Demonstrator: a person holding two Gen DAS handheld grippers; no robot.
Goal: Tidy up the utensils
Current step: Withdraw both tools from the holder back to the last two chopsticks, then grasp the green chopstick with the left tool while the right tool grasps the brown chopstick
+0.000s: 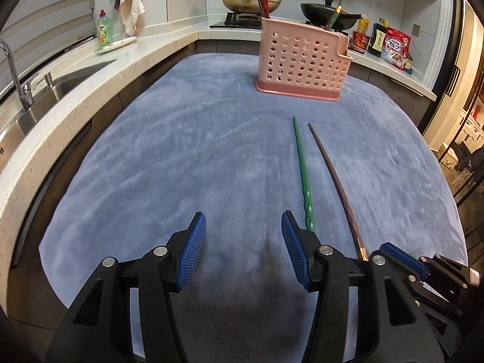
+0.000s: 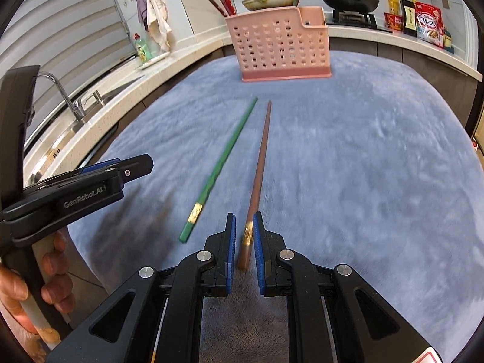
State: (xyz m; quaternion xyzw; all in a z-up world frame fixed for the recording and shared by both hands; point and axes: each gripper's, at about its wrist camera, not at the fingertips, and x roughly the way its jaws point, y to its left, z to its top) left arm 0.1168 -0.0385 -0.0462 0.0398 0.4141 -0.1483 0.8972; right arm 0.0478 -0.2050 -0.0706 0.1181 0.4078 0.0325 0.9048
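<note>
**Right claw holds brown chopstick at its very end; left claw empty**

The right claw [image 2: 243,236] is nearly closed on the butt end of the long brown wooden chopstick [image 2: 262,151], whose tip points toward the pink perforated plastic utensil holder [image 2: 279,45] well away on the blue fleece-covered table [image 2: 378,166]. The left claw [image 1: 243,239] stands half open, gripping nothing; the slim green plastic chopstick [image 1: 302,166] lies loose just beside its right finger.

Risks, as judged:
- An end grip leaves a long lever, so the brown stick may pivot or droop.
- The left claw sits off the green stick's line and could nudge it aside.
</note>
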